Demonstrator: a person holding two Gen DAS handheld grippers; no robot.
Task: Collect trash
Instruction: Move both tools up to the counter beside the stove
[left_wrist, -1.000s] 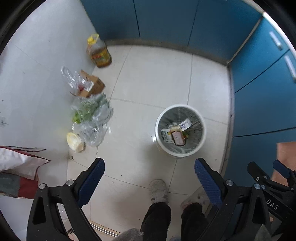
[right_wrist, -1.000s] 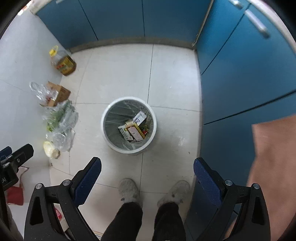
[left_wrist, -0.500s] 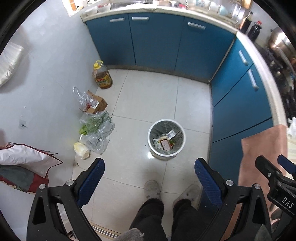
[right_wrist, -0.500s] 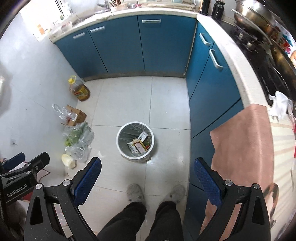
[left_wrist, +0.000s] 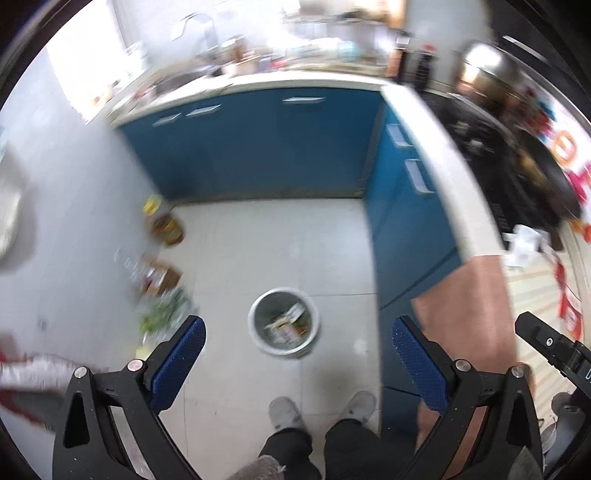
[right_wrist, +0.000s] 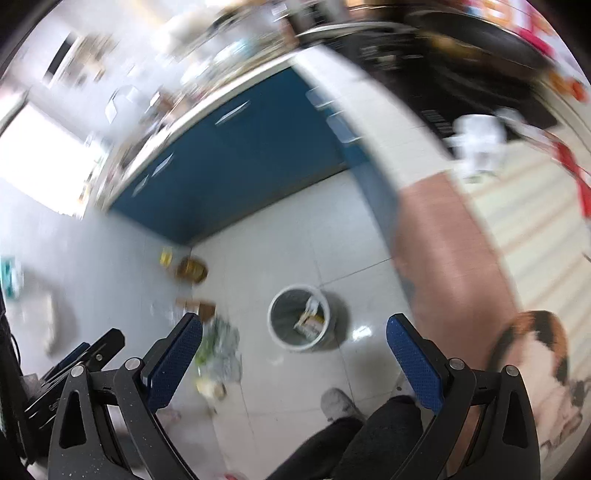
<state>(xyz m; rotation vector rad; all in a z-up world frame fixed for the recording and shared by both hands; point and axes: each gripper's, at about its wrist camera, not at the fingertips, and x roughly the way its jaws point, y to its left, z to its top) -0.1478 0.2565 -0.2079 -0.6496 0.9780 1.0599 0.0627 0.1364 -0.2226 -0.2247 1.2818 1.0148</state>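
Observation:
A white trash bin (left_wrist: 283, 322) with cartons and wrappers inside stands on the tiled floor far below; it also shows in the right wrist view (right_wrist: 300, 322). My left gripper (left_wrist: 297, 350) is open and empty, held high above the floor. My right gripper (right_wrist: 294, 349) is open and empty, also high up. A crumpled white tissue (left_wrist: 526, 240) lies on the counter by the stove, and shows in the right wrist view (right_wrist: 478, 142). Both views are motion-blurred.
Blue cabinets (left_wrist: 266, 147) with a white countertop (left_wrist: 443, 147) line the back and right. An oil bottle (left_wrist: 164, 225), a cardboard box (left_wrist: 160, 275) and bagged greens (left_wrist: 162, 314) sit along the left wall. A pink mat (right_wrist: 443, 258) covers the near counter. My feet (left_wrist: 284, 411) are below.
Both grippers have risen and tilted up from the bin; the bin looks smaller and the countertop, stove and tissue have come into view. Both stay open.

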